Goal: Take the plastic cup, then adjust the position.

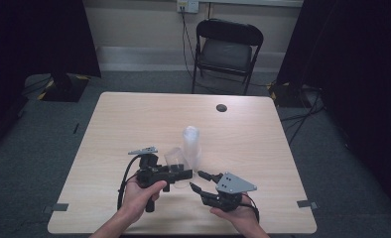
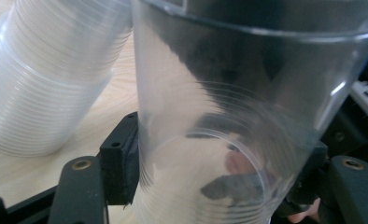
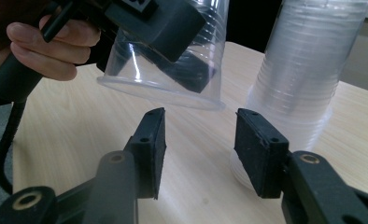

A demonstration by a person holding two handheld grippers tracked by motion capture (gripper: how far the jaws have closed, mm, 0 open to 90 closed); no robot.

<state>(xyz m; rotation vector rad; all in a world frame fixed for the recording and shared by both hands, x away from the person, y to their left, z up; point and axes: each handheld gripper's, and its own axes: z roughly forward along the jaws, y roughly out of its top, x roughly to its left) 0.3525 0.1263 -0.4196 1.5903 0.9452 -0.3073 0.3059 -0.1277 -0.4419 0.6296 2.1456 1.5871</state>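
High view: one clear cup (image 1: 174, 157) is held off a wooden table (image 1: 134, 119) by the left gripper (image 1: 182, 174), beside a cup stack (image 1: 191, 145).
The cup is clamped between the left jaws, lifted and tilted. The right gripper (image 3: 200, 140) is seen with jaws apart and empty, just below the cup's rim. One cup appears separated; its placing seems left to do.
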